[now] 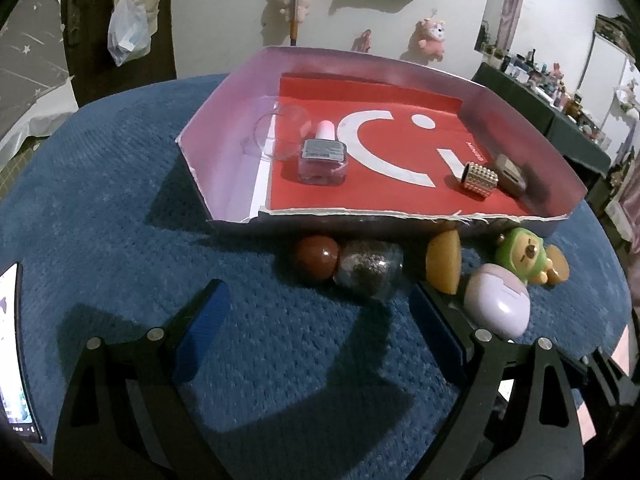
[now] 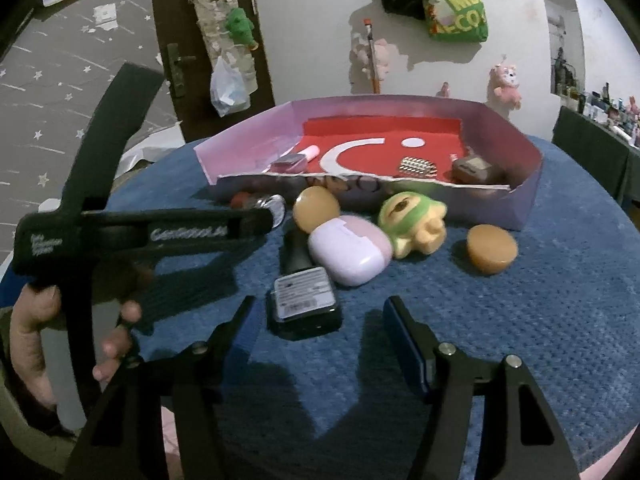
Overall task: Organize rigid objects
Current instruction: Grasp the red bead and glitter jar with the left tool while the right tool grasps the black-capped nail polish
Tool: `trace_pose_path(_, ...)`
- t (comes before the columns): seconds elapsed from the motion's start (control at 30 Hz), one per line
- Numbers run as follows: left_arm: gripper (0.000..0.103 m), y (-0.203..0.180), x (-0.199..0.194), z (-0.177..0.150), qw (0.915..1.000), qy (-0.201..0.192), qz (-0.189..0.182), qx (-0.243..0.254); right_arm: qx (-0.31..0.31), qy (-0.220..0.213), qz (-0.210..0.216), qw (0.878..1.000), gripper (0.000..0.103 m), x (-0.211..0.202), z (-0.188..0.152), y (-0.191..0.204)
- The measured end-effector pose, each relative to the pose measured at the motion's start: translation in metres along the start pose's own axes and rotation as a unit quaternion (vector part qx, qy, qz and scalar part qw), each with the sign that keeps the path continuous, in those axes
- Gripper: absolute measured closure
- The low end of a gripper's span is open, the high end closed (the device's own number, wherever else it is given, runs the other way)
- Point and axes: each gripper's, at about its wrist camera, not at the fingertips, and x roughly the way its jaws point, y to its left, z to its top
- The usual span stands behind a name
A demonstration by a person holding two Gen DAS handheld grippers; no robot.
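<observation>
While both tongs hang above the blue cloth (image 1: 120,184), left gripper (image 1: 316,312) and right gripper (image 2: 320,320) gape wide, holding nothing.

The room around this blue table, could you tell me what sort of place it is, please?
Probably a lived-in home room: plush toys hang on the wall, a cluttered shelf of small bottles runs along one side, and a door stands behind.

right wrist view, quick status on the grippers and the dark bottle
Right gripper open, nothing held. Left gripper open, empty. Dark bottle lies on the blue cloth just ahead of right gripper, lilac case crowding it.
</observation>
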Motion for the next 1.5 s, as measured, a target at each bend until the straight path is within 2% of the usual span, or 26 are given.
trace_pose_path(0.2, 0.011, 0.001, 0.008, 0.005, 0.9998, 0.017, -0.001, -0.005, -0.007, 0.006, 0.008, 1.0, 0.037, 0.008, 0.001, 0.005)
trace_pose_path(0.57, 0.013, -0.006, 0.016, 0.014, 0.9997, 0.024, -0.008, 0.003, -0.021, 0.008, 0.01, 1.0, 0.04, 0.018, 0.006, 0.016)
trace_pose_path(0.7, 0.023, -0.008, 0.017, 0.018, 0.9996, 0.024, -0.013, 0.008, -0.022, 0.007, 0.002, 1.0, 0.042, 0.021, 0.008, 0.018)
trace_pose_path(0.73, 0.029, -0.008, 0.017, 0.018, 0.9996, 0.023, -0.014, 0.01, -0.023, 0.007, -0.001, 1.0, 0.043, 0.022, 0.009, 0.018)
trace_pose_path(0.87, 0.046, -0.011, 0.017, 0.019, 0.9994, 0.019, -0.019, 0.021, -0.026, 0.004, -0.019, 0.999, 0.055, 0.024, 0.01, 0.018)
trace_pose_path(0.93, 0.046, -0.012, 0.017, 0.019, 0.9993, 0.015, -0.02, 0.026, -0.026, 0.002, -0.026, 0.999, 0.059, 0.023, 0.009, 0.016)
trace_pose_path(1.2, 0.047, -0.008, 0.009, 0.013, 0.9991, 0.012, -0.033, 0.024, -0.032, 0.001, -0.029, 0.999, 0.059, 0.021, 0.008, 0.017)
trace_pose_path(1.5, 0.047, -0.001, -0.013, -0.016, 0.9986, 0.011, -0.033, 0.04, -0.035, 0.002, -0.025, 0.999, 0.059, 0.008, -0.001, 0.015)
